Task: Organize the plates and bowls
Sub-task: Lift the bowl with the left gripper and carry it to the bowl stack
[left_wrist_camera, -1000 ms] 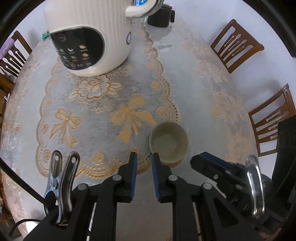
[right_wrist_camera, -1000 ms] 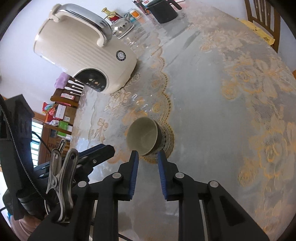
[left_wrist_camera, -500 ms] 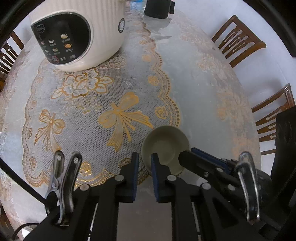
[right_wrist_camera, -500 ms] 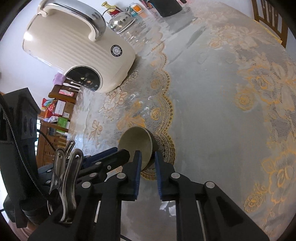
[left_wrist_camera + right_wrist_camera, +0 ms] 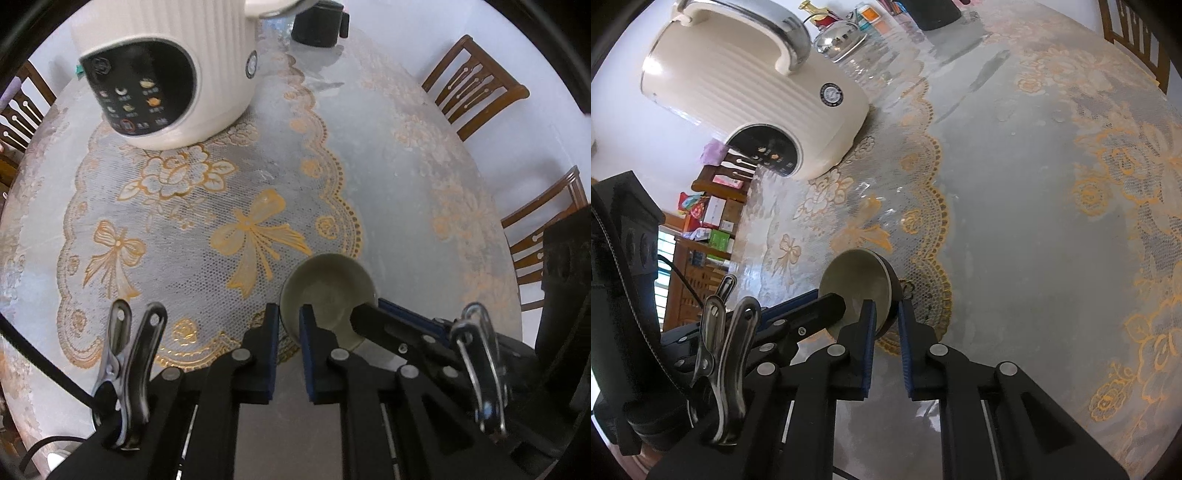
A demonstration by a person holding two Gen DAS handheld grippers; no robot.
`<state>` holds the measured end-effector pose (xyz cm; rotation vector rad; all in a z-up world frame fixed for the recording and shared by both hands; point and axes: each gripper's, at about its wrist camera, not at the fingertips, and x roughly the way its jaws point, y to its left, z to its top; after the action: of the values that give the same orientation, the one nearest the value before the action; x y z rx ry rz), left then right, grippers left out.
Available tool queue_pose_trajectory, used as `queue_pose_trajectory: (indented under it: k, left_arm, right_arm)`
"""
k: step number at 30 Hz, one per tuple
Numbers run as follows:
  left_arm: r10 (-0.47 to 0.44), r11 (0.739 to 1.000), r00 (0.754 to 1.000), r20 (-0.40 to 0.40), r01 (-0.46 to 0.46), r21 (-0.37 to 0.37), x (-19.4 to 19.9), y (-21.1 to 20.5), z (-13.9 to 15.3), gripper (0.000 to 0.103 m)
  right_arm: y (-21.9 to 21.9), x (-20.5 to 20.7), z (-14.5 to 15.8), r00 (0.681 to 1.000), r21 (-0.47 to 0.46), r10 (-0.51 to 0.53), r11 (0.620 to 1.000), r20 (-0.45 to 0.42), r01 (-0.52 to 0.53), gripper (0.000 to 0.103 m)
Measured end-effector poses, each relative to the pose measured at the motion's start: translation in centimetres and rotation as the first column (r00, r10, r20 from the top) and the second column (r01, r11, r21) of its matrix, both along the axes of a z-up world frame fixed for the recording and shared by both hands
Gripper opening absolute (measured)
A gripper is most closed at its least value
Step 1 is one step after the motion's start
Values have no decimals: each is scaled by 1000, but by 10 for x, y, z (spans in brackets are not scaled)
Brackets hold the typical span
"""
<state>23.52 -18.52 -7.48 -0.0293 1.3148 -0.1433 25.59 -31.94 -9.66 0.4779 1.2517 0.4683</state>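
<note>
Near the table's front edge, on the lace mat, sits the bowl — my left gripper and right gripper each straddle its rim, jaws a little apart; whether they press it, I cannot tell. Behind stands a white cooker — chairs around.

Olive bowl clamped between tongs

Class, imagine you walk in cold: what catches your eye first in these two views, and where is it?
First, the small bowl at the lace mat's near edge, with the left gripper and right gripper each straddling its rim from opposite sides. Next, the big cream rice cooker standing at the table's far end.
</note>
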Motion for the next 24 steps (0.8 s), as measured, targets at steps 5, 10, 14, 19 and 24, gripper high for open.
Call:
queue_pose_trajectory:
  k: [5,10,14,19,24]
  left_arm:
    - [3,1000,999,32,-3,6,-13,7,16,11]
    - [11,1000,997,74,-11,0,-32,20,37,12]
    - [17,1000,994,107,-16,-7,-53,33,54,11]
    - [19,1000,990,142,-20,3,-82,51,72,11]
    - [40,999,987,158,-39,-7,-111,70,86,12]
  right_arm:
    - [9,-9,12,1000,4,9,1000,14,-9,15]
    - [21,-23,30,999,2,23,1000,45,-24,15]
    - [32,-38,42,998,7,32,999,61,-33,15]
    - [48,-61,58,995,9,45,999,92,-46,15]
    - [65,-88,76,991,12,57,998,122,-59,15]
